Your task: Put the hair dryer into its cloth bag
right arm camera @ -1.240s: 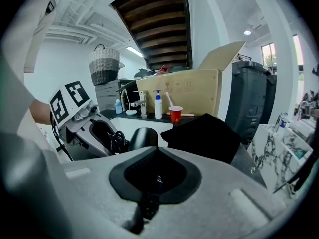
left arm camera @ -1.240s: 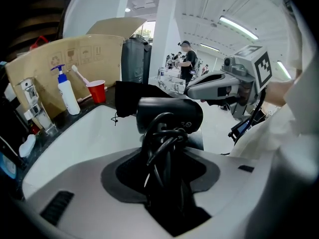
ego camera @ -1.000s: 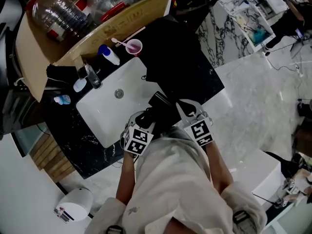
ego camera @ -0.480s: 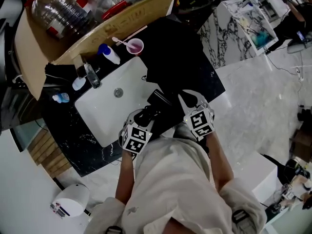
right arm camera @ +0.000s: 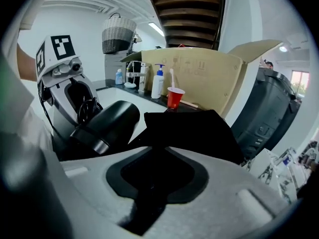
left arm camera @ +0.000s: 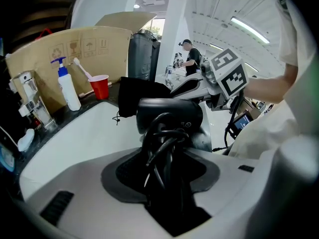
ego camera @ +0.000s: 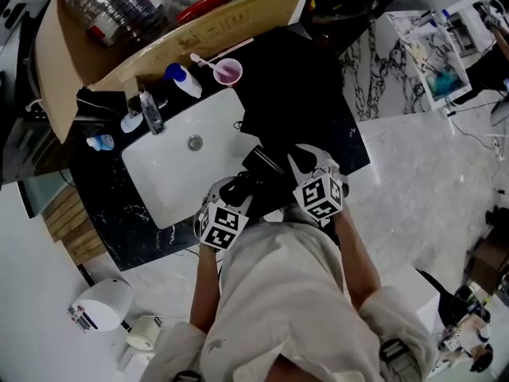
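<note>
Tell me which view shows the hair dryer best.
Left gripper view: hair dryer fills the centre, coiled cord in the left tool. Right gripper view shows just its barrel, side-on; head view, a small dark shape.

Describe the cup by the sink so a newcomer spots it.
Start at the white sink in the black countertop. At its back corner, before the cardboard box, stands a red cup beside a blue-capped pump bottle. Only the cup holds a toothbrush.
</note>
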Tool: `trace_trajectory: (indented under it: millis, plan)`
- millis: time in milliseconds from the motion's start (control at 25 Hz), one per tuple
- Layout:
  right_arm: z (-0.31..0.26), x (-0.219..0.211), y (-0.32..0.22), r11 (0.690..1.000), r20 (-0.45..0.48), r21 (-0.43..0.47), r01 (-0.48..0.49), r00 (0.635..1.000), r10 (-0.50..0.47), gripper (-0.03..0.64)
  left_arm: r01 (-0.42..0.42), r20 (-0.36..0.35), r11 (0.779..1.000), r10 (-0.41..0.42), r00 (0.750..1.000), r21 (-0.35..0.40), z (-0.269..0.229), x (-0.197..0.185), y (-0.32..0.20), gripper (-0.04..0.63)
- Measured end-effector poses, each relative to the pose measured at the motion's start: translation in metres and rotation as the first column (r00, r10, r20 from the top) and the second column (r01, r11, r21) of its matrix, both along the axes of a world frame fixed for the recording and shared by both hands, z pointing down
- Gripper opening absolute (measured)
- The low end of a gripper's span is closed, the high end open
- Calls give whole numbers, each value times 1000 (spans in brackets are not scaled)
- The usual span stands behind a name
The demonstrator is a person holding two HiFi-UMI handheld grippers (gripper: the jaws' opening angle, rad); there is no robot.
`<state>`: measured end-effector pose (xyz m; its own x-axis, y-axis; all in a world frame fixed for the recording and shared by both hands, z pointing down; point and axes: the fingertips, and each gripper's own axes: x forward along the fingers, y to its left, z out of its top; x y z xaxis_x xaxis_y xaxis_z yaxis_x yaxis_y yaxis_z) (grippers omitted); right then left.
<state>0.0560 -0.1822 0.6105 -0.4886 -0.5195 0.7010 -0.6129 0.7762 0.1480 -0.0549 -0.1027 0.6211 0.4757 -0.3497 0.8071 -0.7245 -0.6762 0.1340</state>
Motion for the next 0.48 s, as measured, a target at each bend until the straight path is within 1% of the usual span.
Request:
trace_trajectory:
  millis: [280, 480]
  plan:
    - [17, 2, -6, 998, -85, -25, 62, 994, -64, 66, 19, 11, 1000, -19, 1000, -3, 3, 4, -5, 195]
    - [25, 5, -11, 997, -123, -36, 69, 990, -73, 59, 27, 14, 1000, -27, 1000, -5, 4, 4, -8, 195]
